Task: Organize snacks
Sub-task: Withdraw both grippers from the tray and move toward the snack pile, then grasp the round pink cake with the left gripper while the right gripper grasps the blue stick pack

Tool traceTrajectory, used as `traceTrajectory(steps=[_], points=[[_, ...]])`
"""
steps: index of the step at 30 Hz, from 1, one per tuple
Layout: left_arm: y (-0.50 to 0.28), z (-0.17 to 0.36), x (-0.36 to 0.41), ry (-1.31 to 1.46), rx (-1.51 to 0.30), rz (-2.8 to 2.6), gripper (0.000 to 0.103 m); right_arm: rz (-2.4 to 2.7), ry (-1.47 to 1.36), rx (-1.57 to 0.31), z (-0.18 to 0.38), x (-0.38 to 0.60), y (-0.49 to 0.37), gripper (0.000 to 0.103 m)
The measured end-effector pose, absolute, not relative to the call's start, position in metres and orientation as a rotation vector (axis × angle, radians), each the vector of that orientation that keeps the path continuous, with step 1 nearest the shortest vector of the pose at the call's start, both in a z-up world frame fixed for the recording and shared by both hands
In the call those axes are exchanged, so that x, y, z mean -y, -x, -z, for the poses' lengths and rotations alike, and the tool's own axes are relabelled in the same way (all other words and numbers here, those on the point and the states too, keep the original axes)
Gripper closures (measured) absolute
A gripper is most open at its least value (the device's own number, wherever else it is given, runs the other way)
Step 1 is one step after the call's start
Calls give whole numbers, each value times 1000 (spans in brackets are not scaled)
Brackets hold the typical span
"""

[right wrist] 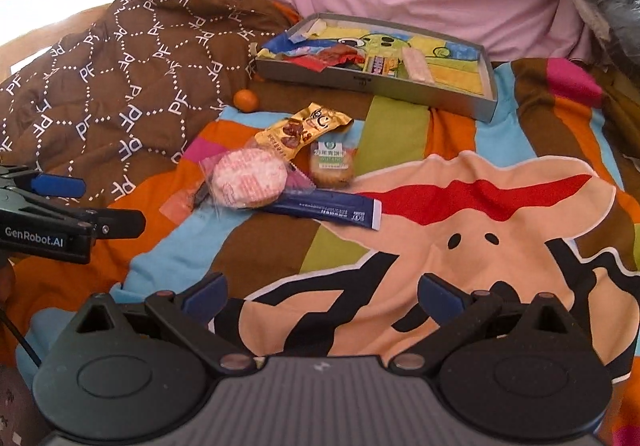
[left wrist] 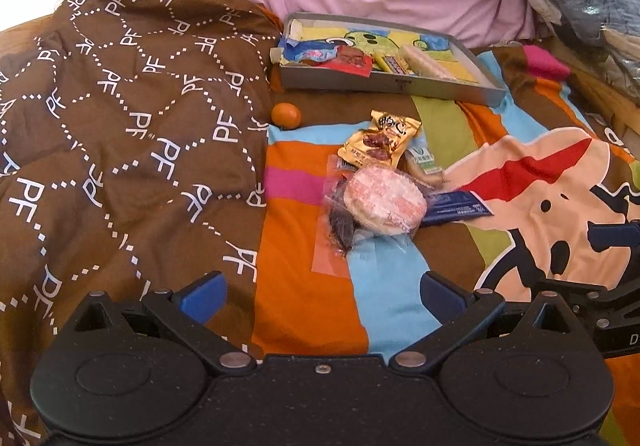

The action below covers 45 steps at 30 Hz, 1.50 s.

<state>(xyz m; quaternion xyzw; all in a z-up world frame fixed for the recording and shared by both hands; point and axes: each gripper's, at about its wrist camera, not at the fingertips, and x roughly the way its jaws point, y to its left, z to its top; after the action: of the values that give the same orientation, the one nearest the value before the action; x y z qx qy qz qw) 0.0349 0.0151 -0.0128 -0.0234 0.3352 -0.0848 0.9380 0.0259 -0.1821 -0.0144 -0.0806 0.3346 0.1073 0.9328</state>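
Both the left gripper point(left wrist: 322, 296) and right gripper point(right wrist: 322, 296) hover wide open and empty; loose snacks, topped by a round pink-printed wrapped cake point(left wrist: 385, 202), overlap on the striped bedspread point(left wrist: 304, 286) before the shallow grey tin tray point(left wrist: 384, 84), so a pinch may drag neighbours or slip on crinkly film

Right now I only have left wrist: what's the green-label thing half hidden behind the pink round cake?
Observer: A round biscuit in clear wrap, lying flat just right of the pink cake.
Operator: Right gripper is cut off at my frame edge. Is it carrying anything?
Observer: No. The right gripper has its jaws wide apart with nothing between them, and it is well short of the snack pile.
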Motion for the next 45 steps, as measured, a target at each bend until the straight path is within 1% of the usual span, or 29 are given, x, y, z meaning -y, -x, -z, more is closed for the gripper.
traceTrajectory(steps=[11,22,34,39,45], points=[[-47,13,-15,52,-702,179,1,-229,158,-700,16,188,-38,0],[-77,8,-9,36,-694,224,1,-251,186,-714,20,199,-77,0],[-112,8,9,-11,-690,381,1,-450,373,-745,25,206,-130,0],[-135,14,15,-10,-720,454,1,-563,475,-726,29,203,-144,0],[-162,22,28,-83,-782,501,1,-691,475,-760,35,204,-176,0]])
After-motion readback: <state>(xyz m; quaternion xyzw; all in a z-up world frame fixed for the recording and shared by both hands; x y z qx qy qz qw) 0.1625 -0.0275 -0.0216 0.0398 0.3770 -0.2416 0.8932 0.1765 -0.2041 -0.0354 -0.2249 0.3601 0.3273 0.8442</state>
